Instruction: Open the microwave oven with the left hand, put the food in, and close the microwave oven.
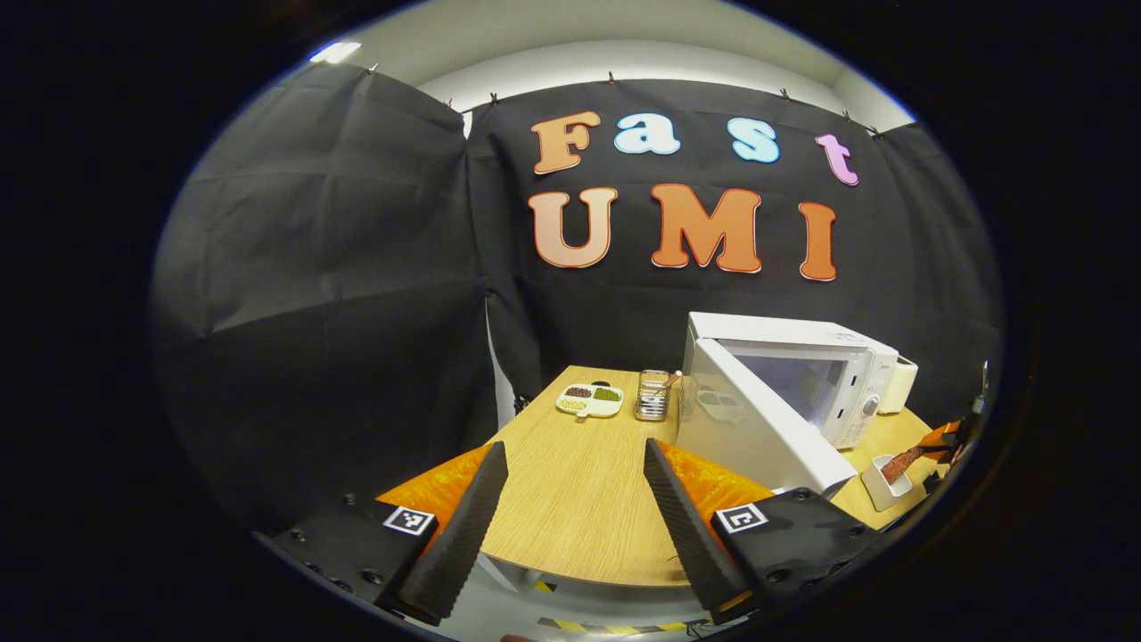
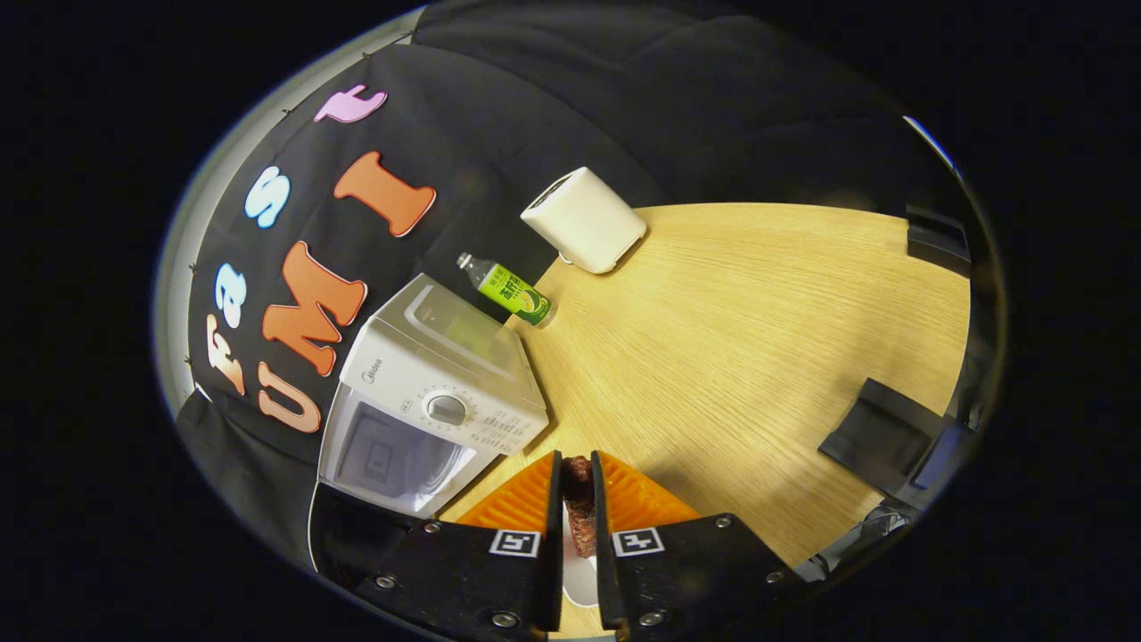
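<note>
Microwave oven (image 1: 802, 383) on wooden table (image 1: 579, 499), door (image 1: 758, 428) swung open. Left gripper (image 1: 570, 508) fingers spread wide, empty. Right gripper (image 2: 578, 499) fingers closed on dark food strip (image 2: 579, 517), just beside oven. Advice: keep grip firm, carry strip level through open doorway, clear of door edge.

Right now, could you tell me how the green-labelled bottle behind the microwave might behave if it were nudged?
The bottle is tall and narrow, so it would probably tip easily. Being round, it would likely roll across the smooth wooden table once down. It looks like plastic, so probably not fragile.
</note>
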